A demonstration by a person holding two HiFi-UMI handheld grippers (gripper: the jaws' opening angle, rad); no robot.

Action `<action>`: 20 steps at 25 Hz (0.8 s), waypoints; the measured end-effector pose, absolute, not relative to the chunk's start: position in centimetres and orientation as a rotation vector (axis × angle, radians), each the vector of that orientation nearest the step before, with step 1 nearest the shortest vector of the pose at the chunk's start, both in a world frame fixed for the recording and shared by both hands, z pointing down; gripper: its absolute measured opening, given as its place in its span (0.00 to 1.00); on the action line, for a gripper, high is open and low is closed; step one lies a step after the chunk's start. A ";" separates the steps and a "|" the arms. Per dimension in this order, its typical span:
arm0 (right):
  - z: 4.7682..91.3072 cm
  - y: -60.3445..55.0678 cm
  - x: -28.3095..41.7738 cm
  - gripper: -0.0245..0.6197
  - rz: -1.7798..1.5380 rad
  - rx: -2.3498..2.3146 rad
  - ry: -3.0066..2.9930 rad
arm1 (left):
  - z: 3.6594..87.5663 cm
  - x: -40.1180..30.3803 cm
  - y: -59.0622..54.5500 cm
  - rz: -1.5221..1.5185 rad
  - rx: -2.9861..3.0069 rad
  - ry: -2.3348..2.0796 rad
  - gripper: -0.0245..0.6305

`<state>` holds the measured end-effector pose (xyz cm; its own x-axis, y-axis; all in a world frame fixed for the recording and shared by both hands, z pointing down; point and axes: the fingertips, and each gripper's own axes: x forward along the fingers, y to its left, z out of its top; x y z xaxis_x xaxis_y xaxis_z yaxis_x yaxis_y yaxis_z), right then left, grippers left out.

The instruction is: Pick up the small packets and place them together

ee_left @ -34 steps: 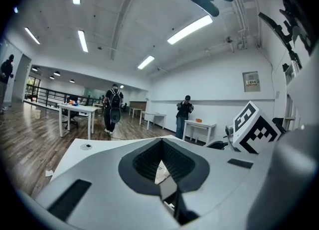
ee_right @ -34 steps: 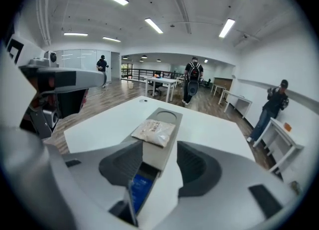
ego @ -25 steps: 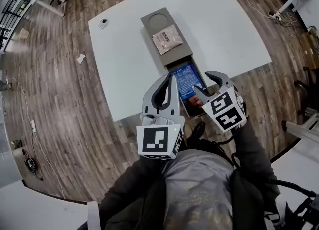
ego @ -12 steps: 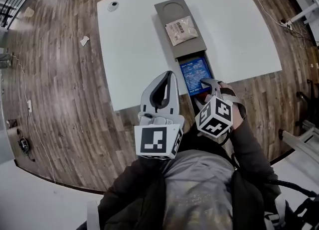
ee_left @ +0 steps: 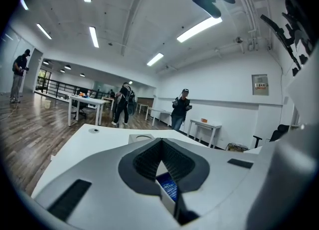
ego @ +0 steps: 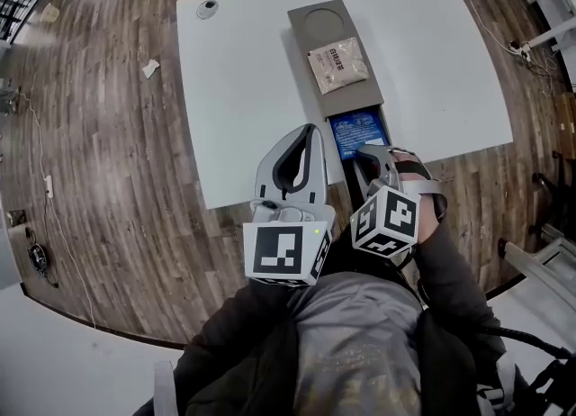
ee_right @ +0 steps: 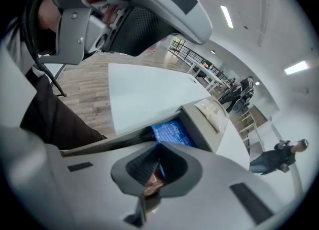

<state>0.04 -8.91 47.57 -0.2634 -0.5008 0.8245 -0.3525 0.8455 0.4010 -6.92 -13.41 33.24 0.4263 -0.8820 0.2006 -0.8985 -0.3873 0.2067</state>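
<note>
change: right gripper (ee_right: 158, 147) is now rolled over and lowered onto the near end of the box (ego: 353, 102); earlier it was held up beside the left gripper (ego: 310, 131) with jaws wide. Its jaws have just been closing.
grey top (ego: 355, 351): worn by the person, seen at the bottom of the head view, with both arms reached forward.
left gripper: held nearly level, just short of the table edge and left of the right gripper. Jaws are brought together at the tips, with nothing pinched.
right gripper: tipped steeply down into the open compartment. Jaws are nearly together, and a reddish-brown edge that runs on from the blue packet (ego: 357, 126) is clamped between the pads.
blue packet: laid flat in the open near compartment of the box, its near end covered by the right gripper.
box: long and grey-brown, laid lengthwise away from the person. A round recess (ego: 317, 20) is sunk in its far end.
white packet (ego: 337, 65): laid on the box's closed top, between the round recess and the open compartment, apart from the blue packet.
table (ego: 243, 90): white, with a small round object (ego: 208, 7) set near its far left corner.
floor (ego: 108, 153): wood planks, with a paper scrap (ego: 149, 67) left beside the table.
people (ee_left: 180, 109): seen standing far off by other tables in the left gripper view.
</note>
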 end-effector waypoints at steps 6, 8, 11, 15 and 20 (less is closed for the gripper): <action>44.8 -9.0 0.5 0.05 -0.183 0.738 -1.925 | 32.3 -6.6 -12.6 0.085 2.435 -1.550 0.04; 43.4 -8.3 0.8 0.05 -0.203 0.766 -1.940 | 31.7 -6.1 -11.7 0.079 2.451 -1.552 0.04; 40.8 -7.1 1.8 0.05 -0.234 0.830 -1.962 | 30.7 -4.9 -10.1 0.065 2.475 -1.554 0.04; 37.0 -6.4 3.2 0.05 -0.273 0.940 -1.996 | 29.5 -3.3 -8.3 0.046 2.513 -1.545 0.04; 33.9 -6.3 3.7 0.05 -0.335 1.025 -2.008 | 28.4 -2.6 -7.1 0.030 2.543 -1.539 0.04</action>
<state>3.74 -6.31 33.95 -0.3170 -0.7655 0.5599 -0.5427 0.6306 0.5549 -2.62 -7.09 28.37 0.4676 -0.8778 0.1043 -0.8812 -0.4534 0.1340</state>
